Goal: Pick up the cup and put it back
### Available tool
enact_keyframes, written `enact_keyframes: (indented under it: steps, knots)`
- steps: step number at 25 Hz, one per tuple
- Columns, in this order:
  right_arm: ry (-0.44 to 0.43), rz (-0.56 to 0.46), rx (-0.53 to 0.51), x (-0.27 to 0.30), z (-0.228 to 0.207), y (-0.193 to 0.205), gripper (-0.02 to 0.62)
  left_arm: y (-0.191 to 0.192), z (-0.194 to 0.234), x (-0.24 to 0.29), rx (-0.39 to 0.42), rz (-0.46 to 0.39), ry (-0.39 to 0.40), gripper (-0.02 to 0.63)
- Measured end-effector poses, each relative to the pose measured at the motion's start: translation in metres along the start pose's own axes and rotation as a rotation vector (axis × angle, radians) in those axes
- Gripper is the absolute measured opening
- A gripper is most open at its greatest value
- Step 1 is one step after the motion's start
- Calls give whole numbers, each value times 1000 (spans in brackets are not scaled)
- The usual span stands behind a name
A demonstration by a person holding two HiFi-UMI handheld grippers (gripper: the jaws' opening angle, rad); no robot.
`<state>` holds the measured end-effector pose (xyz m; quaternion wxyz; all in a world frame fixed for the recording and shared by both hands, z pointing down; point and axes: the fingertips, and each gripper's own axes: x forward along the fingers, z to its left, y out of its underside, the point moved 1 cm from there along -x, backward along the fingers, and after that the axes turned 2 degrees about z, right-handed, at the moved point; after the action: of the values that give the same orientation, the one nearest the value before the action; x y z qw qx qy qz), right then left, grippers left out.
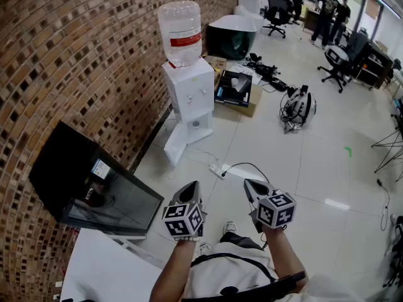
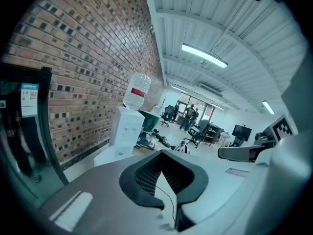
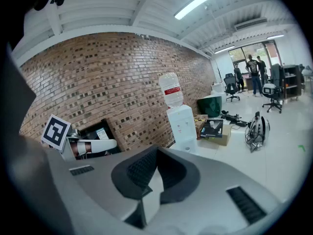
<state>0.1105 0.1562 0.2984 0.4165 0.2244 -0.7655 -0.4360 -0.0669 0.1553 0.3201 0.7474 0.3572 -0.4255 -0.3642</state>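
Note:
Both grippers are held side by side at waist height over the white floor, pointing at a white water dispenser (image 1: 189, 87) by the brick wall. My left gripper (image 1: 193, 184) is shut with nothing in it; its ribbed pads meet at the tips (image 2: 161, 154). My right gripper (image 1: 249, 182) is also shut and holds nothing (image 3: 157, 151). The dispenser (image 2: 126, 131) (image 3: 182, 126) carries a clear bottle (image 1: 180, 30) with a red label. A small white thing stands on the black box (image 3: 213, 128) beside it, too small to tell whether it is a cup.
A black cabinet (image 1: 94, 187) with a glass door stands at the left wall, with a white table corner (image 1: 107, 269) below it. A power strip (image 1: 217, 170) and cable lie on the floor ahead. Farther off are a cardboard box (image 1: 236, 90), a helmet-like device (image 1: 297, 109), office chairs (image 1: 334, 61) and people (image 1: 327, 8).

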Motion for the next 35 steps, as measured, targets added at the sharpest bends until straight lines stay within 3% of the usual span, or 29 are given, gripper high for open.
enact_keyframes:
  steps: [20,35]
  knots:
    - [13,-5,30,4,8,12,11,15,24,-9,-22,35,-9,0]
    - [-73,-39,82,56,-96,-32,11,-14,8,104,-19,55,-83,0]
